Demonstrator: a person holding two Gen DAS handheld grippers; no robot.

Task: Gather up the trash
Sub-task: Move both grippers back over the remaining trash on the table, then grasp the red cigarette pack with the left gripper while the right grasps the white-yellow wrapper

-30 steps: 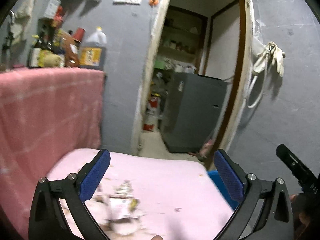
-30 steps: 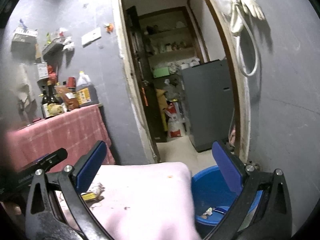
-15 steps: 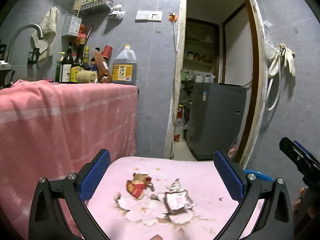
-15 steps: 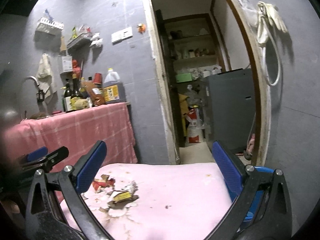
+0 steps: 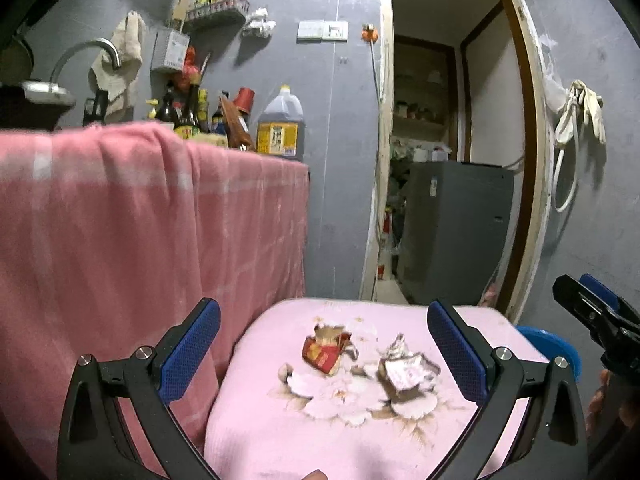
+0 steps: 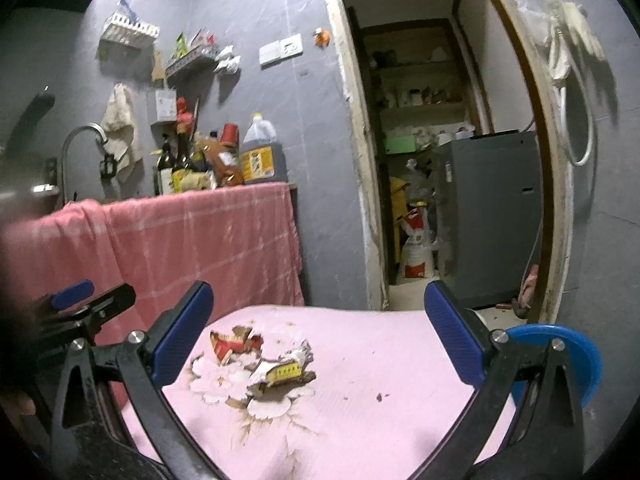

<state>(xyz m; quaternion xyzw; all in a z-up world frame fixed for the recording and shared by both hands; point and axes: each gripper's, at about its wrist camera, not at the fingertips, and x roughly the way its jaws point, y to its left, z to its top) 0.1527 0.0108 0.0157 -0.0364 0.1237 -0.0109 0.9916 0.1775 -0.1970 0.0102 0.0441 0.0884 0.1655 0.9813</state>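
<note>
Left claw: I read it as released; both blue pads stand wide apart above the table, gripping nothing.
Right claw: I read it as released too; its pads are spread wide and nothing sits between them.
Table: pink cloth cover with a printed flower; I see small dark crumbs toward its right side.
Red wrapper: torn, lying on the table toward the far edge, left of the middle; in the right wrist view it lies near the far left corner.
Silver wrapper: crumpled, lying just to the right of the red wrapper; the right wrist view shows a yellow label on it. I cannot tell whether the two wrappers touch.
Blue basin: beyond the right edge of the table, lower than the tabletop, partly hidden behind the right claw's finger.
Pink towel: hangs over the counter to the left of the table.
Bottles: stand grouped on that counter against the grey wall.
Doorway: past the far edge of the table, with a grey appliance inside.
</note>
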